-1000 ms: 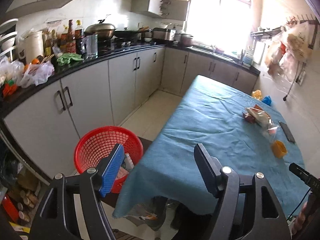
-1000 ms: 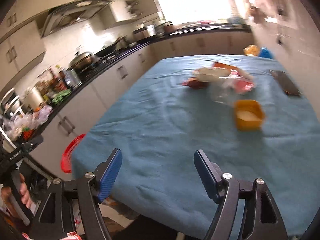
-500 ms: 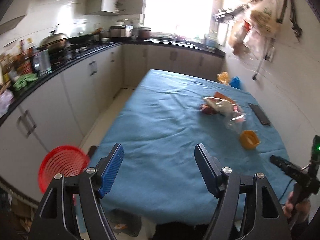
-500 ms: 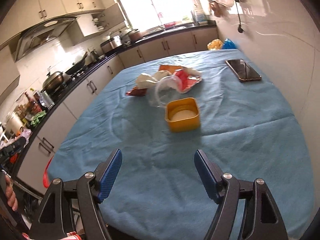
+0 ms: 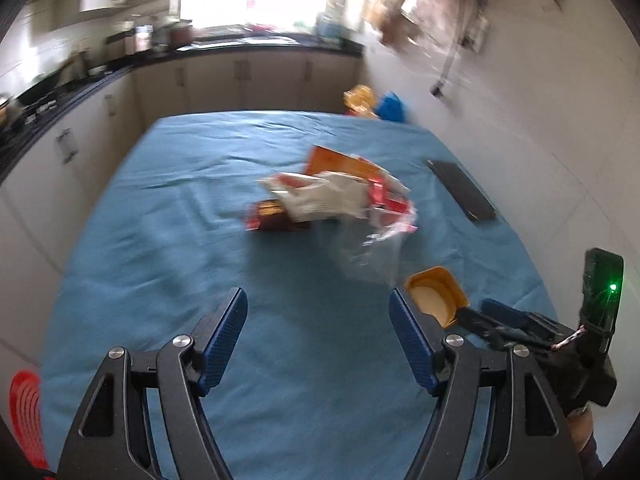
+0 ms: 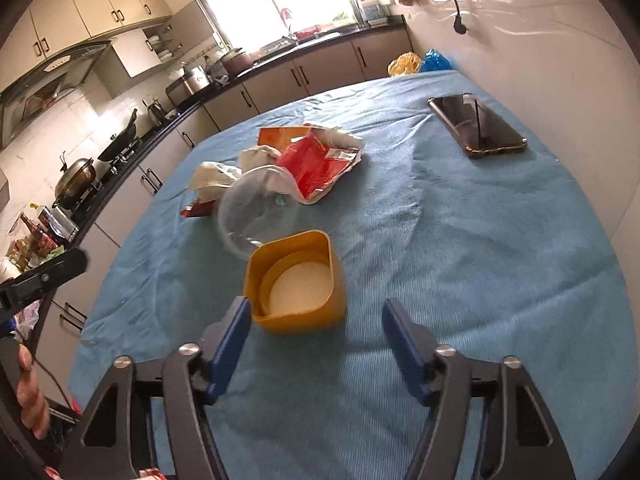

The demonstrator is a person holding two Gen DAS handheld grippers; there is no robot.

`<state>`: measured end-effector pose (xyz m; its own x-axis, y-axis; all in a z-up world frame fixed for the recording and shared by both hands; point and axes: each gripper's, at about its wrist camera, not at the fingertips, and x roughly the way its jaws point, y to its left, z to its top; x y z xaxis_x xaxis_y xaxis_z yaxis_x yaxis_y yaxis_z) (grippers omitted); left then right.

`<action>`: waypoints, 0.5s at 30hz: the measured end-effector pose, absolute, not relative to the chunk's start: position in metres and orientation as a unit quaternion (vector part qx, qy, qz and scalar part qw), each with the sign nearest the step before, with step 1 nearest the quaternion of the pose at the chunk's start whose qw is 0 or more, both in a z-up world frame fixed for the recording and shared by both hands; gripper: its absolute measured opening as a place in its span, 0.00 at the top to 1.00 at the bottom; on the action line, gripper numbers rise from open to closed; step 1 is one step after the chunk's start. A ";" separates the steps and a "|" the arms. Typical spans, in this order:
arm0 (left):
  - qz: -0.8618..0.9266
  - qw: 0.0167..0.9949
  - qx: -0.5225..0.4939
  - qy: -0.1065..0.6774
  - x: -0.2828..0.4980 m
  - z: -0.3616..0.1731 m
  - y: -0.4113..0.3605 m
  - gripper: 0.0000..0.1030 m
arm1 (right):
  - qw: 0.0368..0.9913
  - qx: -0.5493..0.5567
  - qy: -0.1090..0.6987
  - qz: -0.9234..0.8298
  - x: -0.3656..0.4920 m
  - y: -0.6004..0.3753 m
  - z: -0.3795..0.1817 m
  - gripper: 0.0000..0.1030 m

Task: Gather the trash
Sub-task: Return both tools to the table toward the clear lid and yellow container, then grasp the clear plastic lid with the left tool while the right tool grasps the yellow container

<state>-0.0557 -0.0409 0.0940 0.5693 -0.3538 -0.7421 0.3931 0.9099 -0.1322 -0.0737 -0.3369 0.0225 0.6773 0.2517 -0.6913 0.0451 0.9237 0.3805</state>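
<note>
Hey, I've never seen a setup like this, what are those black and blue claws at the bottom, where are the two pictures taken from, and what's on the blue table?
The claws are two-finger grippers, one in each of a person's hands, each carrying a camera looking along its fingers. One picture comes from the left gripper, the other from the right gripper. Both are open and hold nothing. On the blue tablecloth lie a yellow tub, a clear plastic cup on its side, crumpled wrappers and a phone. A red basket shows past the table's edge.

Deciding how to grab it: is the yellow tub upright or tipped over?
Upright. The yellow tub stands on its base on the blue tablecloth, its open mouth facing up.
</note>
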 end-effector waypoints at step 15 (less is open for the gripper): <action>-0.255 0.842 0.052 0.473 0.003 0.041 -0.129 0.85 | 0.884 0.193 0.422 0.059 -0.043 -0.340 0.003 0.88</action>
